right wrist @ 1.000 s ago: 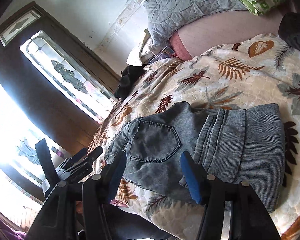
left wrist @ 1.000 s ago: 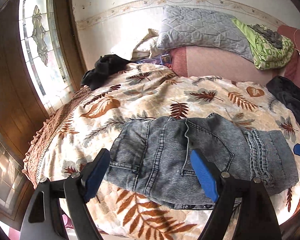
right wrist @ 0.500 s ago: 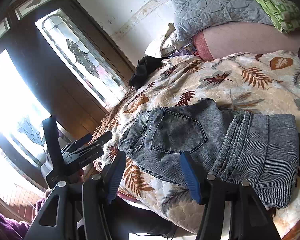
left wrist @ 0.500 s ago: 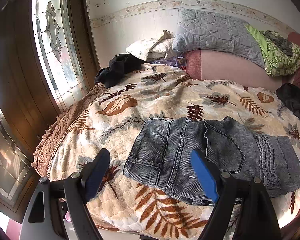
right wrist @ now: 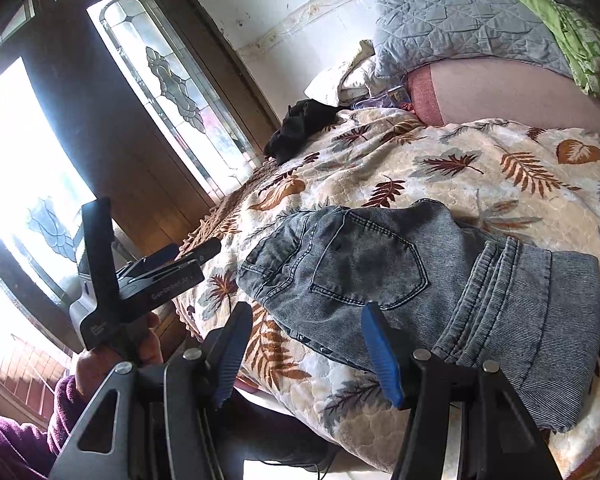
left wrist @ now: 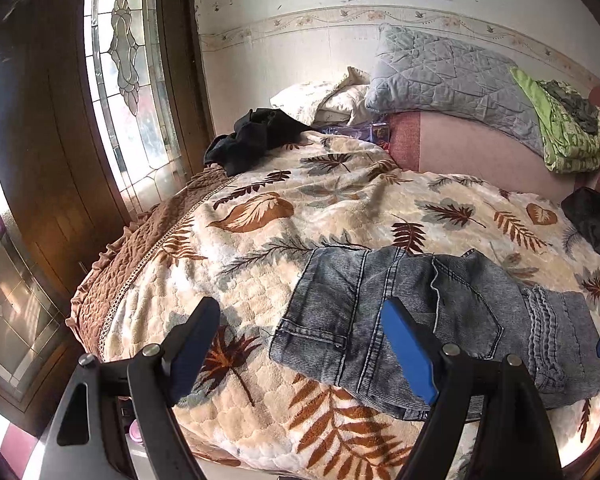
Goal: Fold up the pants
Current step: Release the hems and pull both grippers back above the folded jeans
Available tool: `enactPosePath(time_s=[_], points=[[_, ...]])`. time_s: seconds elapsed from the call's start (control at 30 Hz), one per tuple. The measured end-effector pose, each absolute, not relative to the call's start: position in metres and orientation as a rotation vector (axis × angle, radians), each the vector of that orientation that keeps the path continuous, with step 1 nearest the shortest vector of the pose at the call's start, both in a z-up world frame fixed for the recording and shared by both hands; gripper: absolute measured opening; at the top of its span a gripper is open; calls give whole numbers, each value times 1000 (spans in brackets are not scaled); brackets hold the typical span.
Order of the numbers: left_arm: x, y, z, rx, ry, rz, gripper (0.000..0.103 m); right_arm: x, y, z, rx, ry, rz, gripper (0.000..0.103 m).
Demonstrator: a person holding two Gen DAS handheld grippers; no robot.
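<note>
A: How did the jaws stand on the left gripper (left wrist: 302, 354)?

B: Wide apart, holding nothing. Its blue pads (left wrist: 407, 354) hung above the bed's near edge; the right-hand pad overlapped the pants (left wrist: 432, 316) in the frame, but I could not tell whether it touched the cloth.

A: And the right gripper (right wrist: 306, 354)?

B: Also spread wide and empty, at the bottom of its own frame. Its ribbed blue pads (right wrist: 382, 354) sat low over the front edge of the pants (right wrist: 420, 280), with no fabric between them.

A: Where were the pants?

B: Folded into a compact bundle at lower centre-right of the left view, lying on the bedspread (left wrist: 284, 216) near the bed's front edge. Grey washed denim, with stitched seams, a patch pocket facing up and a ribbed band across the right part.

A: And the bedding?

B: A plush quilted cream spread printed with rust and grey leaves, with a brown ruffled border (left wrist: 136, 248) at the left. At upper right, a grey quilted pillow (left wrist: 452, 80) leaned on the headboard beside a folded green cloth (left wrist: 568, 136). A crumpled black garment (left wrist: 256, 136) lay at upper centre, near the leaded glass window (left wrist: 128, 76).

A: Anything else?

B: In the right view, the left gripper's black body (right wrist: 140, 276) showed at middle left, held in a hand (right wrist: 116, 356) in a purple sleeve.
</note>
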State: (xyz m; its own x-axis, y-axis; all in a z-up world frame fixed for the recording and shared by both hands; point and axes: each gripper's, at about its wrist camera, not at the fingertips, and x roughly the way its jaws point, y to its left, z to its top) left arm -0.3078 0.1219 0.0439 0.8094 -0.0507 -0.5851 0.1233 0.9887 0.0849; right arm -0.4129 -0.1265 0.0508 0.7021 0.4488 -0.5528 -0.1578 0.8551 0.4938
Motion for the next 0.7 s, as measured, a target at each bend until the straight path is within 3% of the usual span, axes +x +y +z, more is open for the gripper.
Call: enactPosePath(time_s=[0.7], points=[[-311,152,58,98,583,-18,83,-417,-110,56,358,714,359,60]])
